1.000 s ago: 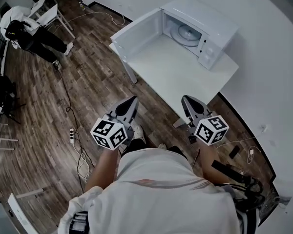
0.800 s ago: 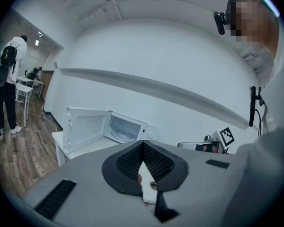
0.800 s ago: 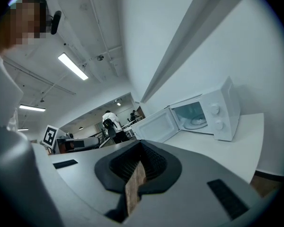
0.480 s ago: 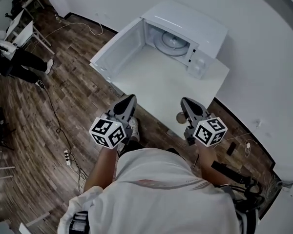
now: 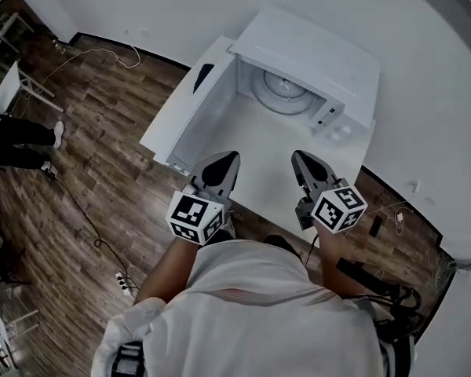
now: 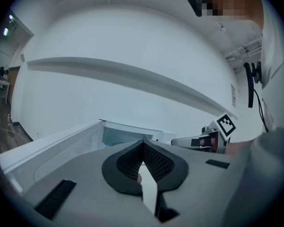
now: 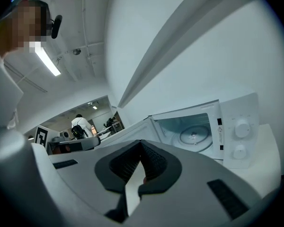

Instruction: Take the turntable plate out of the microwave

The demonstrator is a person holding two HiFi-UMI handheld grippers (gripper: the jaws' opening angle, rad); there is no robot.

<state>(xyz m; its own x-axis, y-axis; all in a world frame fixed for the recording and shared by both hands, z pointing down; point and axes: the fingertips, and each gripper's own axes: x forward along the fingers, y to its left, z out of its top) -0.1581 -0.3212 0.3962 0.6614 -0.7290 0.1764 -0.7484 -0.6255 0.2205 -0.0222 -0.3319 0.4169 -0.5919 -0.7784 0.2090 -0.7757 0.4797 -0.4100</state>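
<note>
A white microwave stands on a white table against the wall, its door swung open to the left. The round glass turntable plate lies inside the cavity, also seen as the plate in the right gripper view. My left gripper and right gripper hover over the table's near edge, both pointing at the microwave and well short of it. Both are shut with nothing between the pads. In the left gripper view the cavity shows beyond the left gripper.
Two round knobs sit on the microwave's right panel. Wood floor with cables lies to the left, where a person's legs stand. The white wall is close behind the microwave.
The person has walked toward the table: microwave and table have come nearer, and both grippers now reach over the table's near edge. Both stay shut.
</note>
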